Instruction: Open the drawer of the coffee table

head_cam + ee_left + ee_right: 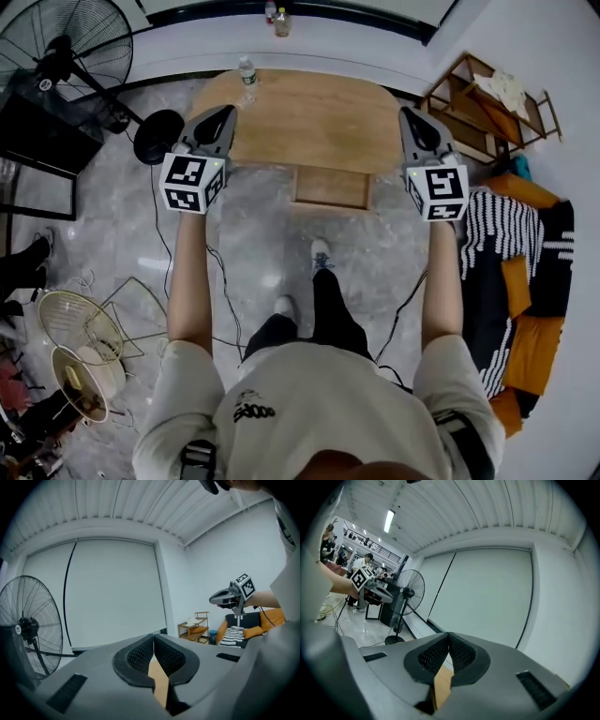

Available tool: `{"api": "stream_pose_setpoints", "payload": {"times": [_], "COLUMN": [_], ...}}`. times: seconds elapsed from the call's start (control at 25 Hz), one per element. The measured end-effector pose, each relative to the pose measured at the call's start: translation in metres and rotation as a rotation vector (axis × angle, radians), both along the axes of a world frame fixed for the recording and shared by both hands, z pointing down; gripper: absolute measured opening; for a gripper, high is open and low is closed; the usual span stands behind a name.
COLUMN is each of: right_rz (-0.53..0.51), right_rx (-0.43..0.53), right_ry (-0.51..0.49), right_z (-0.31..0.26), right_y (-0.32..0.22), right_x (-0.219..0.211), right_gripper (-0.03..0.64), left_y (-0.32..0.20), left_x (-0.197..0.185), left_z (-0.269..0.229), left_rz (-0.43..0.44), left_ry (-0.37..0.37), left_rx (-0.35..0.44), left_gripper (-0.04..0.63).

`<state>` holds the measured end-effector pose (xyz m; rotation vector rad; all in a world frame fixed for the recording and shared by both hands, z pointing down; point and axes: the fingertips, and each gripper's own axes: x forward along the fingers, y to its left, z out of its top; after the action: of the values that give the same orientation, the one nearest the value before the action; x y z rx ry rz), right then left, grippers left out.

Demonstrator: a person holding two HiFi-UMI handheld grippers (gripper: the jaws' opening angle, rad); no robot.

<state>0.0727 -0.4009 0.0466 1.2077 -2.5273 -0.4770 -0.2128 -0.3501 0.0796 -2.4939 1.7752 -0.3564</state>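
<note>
The wooden coffee table (309, 108) lies far below in the head view, and its drawer (331, 187) stands pulled out from the near edge. My left gripper (228, 114) is held high above the table's left end, shut and empty. My right gripper (407, 114) is held high above the right end, also shut and empty. In the left gripper view the jaws (153, 640) meet with nothing between them and point at a white wall. The right gripper view shows the same: my right gripper (448, 638) has its pads together and a strip of table wood shows below them.
A water bottle (247, 75) stands on the table's far left corner. A black floor fan (66, 47) is at the far left, and wire fan guards (80, 347) lie on the floor. A wooden shelf (487, 103) and a striped blanket with orange cushions (520, 272) are at the right.
</note>
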Motion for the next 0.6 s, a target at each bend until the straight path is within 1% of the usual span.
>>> {"api": "stream_pose_setpoints", "payload": {"times": [0.12,0.24,0.36,0.6], "right_rz": [-0.01,-0.021,-0.039,-0.053], "right_rx": [0.018,0.016,0.01,0.009], "right_ry": [0.014,0.01,0.01,-0.006], "right_z": [-0.035,-0.057,-0.074,-0.092], "right_y": [0.039,0.082,0.122,0.186], "right_x": [-0.003,-0.008,-0.014,-0.03], "right_gripper": [0.008,0.007,0.006,0.006], "left_y": [0.042,0.085,0.119,0.178], "left_x": [0.003,-0.001,-0.001,0.003], "left_z": [-0.036,-0.057,-0.075,-0.1], "left_rz": [0.005,-0.013,-0.006,0.027], "left_ry": [0.001,-0.003,-0.015,-0.008], "left_rx": [0.033,0.045,0.061,0.098], "left_gripper": [0.02,0.019,0.02,0.018]}}
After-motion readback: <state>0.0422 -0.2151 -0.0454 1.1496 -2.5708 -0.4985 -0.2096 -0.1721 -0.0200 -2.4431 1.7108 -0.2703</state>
